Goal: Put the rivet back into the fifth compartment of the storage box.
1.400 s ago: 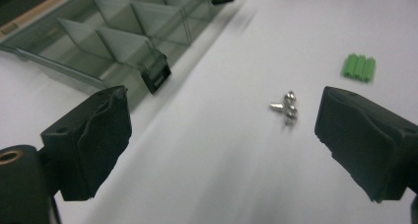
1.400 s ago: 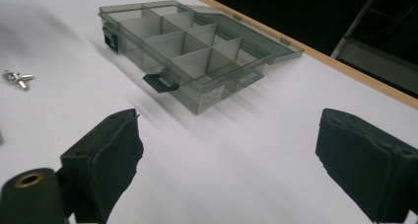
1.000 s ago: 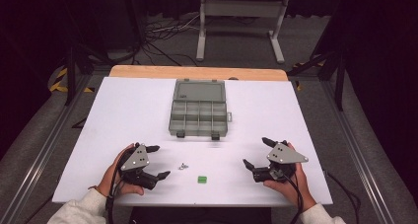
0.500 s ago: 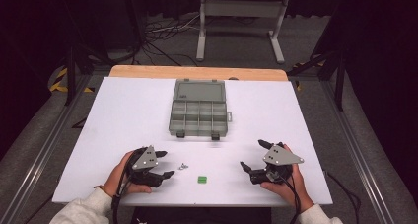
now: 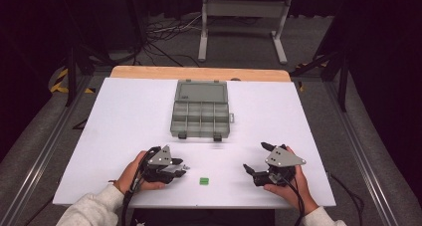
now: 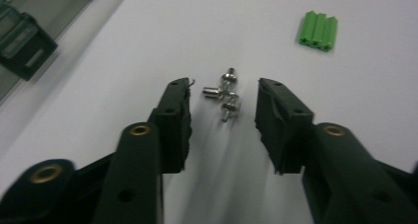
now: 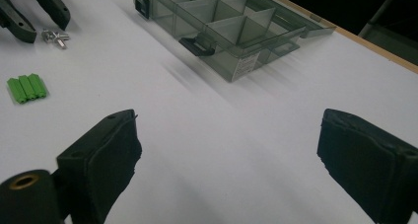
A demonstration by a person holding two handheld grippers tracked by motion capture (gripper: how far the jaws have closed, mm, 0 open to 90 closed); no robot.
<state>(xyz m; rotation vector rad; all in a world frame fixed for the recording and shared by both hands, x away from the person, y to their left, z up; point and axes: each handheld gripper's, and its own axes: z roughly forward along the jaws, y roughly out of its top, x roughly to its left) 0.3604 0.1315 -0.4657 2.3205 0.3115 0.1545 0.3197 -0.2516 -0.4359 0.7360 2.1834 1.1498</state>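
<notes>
On the left, near the front edge of the white table (image 5: 124, 116), a hand holds the left gripper (image 6: 223, 103) low over a little heap of small shiny metal screws (image 6: 224, 93). The screws lie on the table right between its two black jaws. The jaws have just been closing in on them. They are now fairly narrow, but there is a gap on each side and the pads do not touch the screws yet. So this looks like the grabbing step, with the squeeze only half done.

A bit to the right of the screws lies a small green plastic block with ribs (image 5: 203, 180). It is near the screws but not touching them.

Farther back, in the middle of the table, sits a grey see-through plastic box with many little compartments (image 5: 200, 116). Its lid lies open flat behind it. The compartments I can see look empty.

On the right, the other hand holds the right gripper (image 7: 226, 150) just above the bare table. Its jaws are wide apart and hold nothing.

Next, the left jaws likely need to close the rest of the way, staying low so the tiny screws do not slip out. Then the heap could be lifted and carried to the box.
</notes>
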